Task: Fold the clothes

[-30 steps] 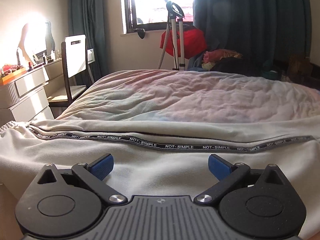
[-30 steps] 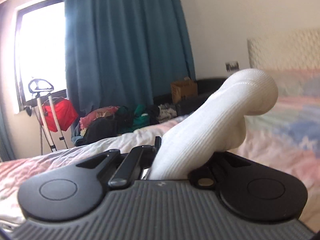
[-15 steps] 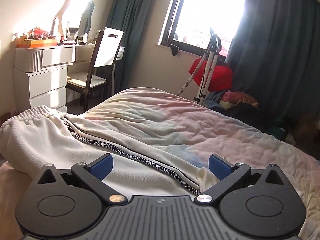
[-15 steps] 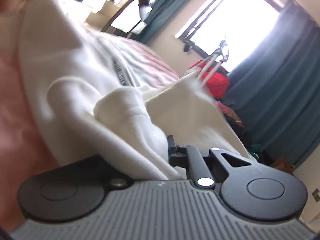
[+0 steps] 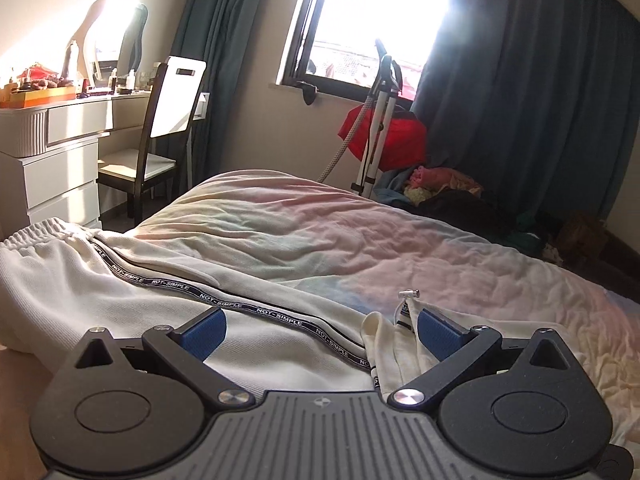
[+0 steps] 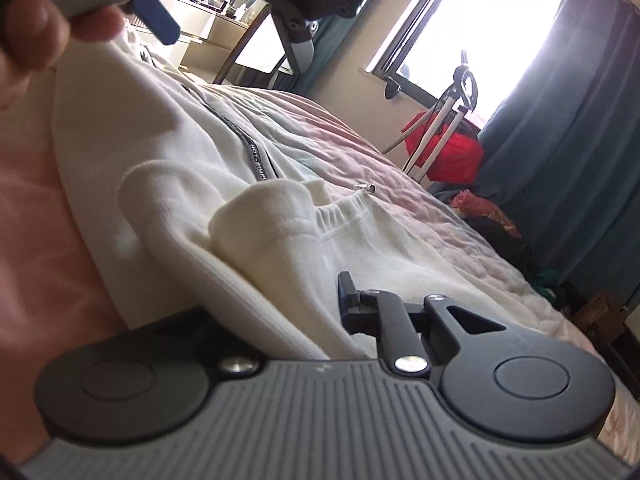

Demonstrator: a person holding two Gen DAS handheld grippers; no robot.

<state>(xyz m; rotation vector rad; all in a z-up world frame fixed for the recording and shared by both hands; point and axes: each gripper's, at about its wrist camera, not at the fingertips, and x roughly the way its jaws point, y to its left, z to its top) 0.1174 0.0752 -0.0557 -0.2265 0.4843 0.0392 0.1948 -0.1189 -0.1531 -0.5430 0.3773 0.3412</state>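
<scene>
Cream trousers [image 5: 100,292] with a black "NOT-SIMPLE" side stripe [image 5: 224,304] lie across the near edge of the bed. My left gripper [image 5: 318,328] is open just above them, blue pads wide apart, with the folded hem and a metal-tipped drawstring [image 5: 408,294] by its right pad. My right gripper [image 6: 304,300] is shut on a bunched cream fold of the trousers [image 6: 260,232], held low over the bed. The left gripper's blue pad [image 6: 156,16] and the hand holding it show at the top left of the right wrist view.
The bed carries a pastel quilt [image 5: 360,240]. A white dresser [image 5: 52,160] and a chair [image 5: 160,140] stand at the left. A garment steamer stand [image 5: 380,120] with red cloth, a clothes pile [image 5: 440,188] and dark curtains are beyond the bed by the window.
My right gripper swung from holding the cloth upright to lying low over the bed, cloth still held. The left view turned left and the trousers' hem and drawstring came beside its right pad.
</scene>
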